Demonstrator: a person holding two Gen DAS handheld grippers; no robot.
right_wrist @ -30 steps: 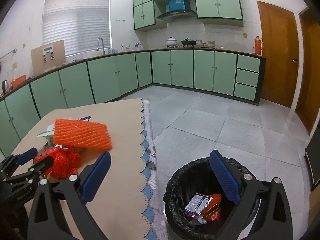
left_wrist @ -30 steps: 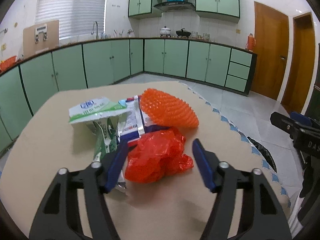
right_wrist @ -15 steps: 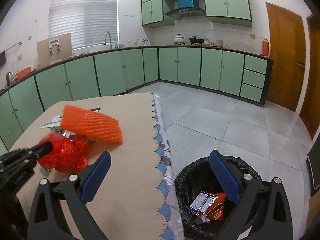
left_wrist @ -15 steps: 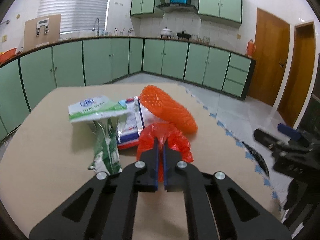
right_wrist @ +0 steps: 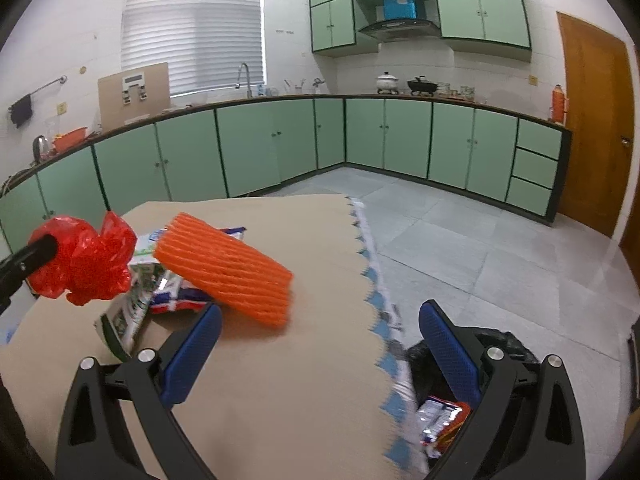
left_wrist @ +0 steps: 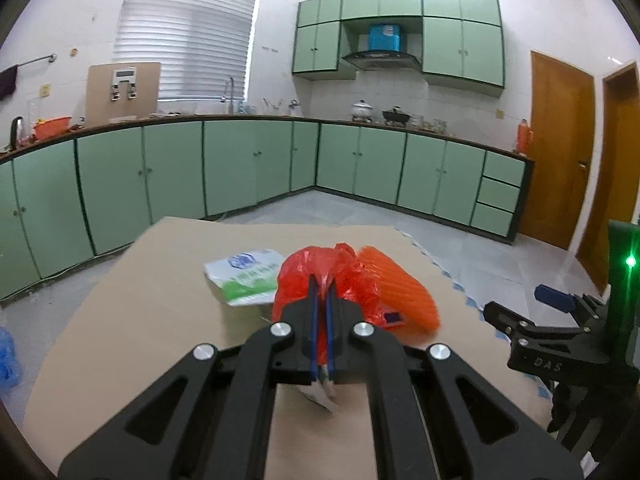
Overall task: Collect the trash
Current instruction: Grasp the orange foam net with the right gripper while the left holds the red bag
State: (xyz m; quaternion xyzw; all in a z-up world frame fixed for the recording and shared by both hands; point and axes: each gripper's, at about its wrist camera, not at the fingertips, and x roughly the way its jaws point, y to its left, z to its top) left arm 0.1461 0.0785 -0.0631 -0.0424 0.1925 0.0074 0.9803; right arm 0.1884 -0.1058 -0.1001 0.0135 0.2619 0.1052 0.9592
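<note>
Now, through the left wrist view, our left tool has clamped onto the red plastic bag, which was lying loose between its wide blades a second ago, and lifted it off the worktop; one piece of trash is secured. From the right wrist view, our right tool stays wide and empty, the orange foam net and wrappers wait, and the black bin sits below the worktop edge.

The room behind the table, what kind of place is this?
A home kitchen, most likely. Green cabinets run along the walls under a worktop with a sink tap, and a range hood hangs above pots on a stove.
</note>
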